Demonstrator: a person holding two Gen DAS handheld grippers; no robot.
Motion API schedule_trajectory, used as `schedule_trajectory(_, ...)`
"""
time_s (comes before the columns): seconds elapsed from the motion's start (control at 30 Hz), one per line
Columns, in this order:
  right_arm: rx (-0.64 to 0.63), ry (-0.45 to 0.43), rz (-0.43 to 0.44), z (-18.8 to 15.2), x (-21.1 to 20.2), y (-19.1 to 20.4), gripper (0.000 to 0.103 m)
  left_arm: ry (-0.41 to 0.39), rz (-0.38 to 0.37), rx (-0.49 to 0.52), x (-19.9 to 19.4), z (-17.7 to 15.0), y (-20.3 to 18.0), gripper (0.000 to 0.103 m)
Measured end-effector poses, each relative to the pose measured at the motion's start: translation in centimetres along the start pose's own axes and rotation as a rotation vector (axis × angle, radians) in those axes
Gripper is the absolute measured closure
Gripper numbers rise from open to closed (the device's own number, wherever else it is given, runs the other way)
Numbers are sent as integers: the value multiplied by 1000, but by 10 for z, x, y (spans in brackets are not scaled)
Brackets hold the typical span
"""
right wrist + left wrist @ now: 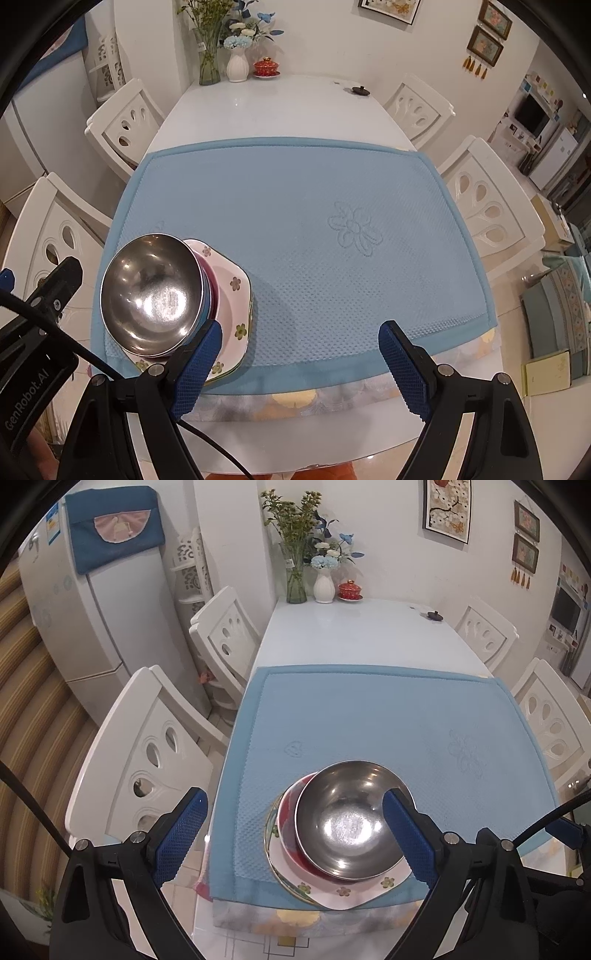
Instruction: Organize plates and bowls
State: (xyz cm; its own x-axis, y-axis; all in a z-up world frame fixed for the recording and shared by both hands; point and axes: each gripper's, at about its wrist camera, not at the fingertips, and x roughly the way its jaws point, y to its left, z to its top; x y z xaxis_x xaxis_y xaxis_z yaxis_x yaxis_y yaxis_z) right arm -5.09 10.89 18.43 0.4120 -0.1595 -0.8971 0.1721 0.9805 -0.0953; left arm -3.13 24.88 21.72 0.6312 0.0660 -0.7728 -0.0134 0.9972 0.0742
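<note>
A shiny steel bowl (347, 819) sits tilted on top of a red floral bowl (288, 812), which rests on a white plate with small flowers (343, 890). The stack stands at the near left of the blue mat (369, 720). My left gripper (293, 795) is open above it, its right finger (406, 834) overlapping the steel bowl's rim and its left finger well clear. In the right wrist view the same steel bowl (151, 291) and plate (236, 295) lie to the left. My right gripper (301, 328) stands open over bare mat, nothing between its pads.
The mat covers the near half of a white table (266, 110). At the far end stand a glass vase (209, 66), a white vase (236, 64), a red lidded cup (266, 68) and a small dark lid (360, 90). White chairs (147, 757) flank both sides; a fridge (92, 627) is left.
</note>
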Motion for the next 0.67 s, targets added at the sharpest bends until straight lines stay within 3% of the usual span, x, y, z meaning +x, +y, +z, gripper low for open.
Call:
schedule_trajectory(0.5, -14, 9, 12, 0, 2, 6, 18, 4, 37, 15, 2, 0, 0, 7)
schedule_trajectory(0.67, -7, 10, 12, 0, 1, 6, 18, -8, 15, 9, 3, -1, 1, 8)
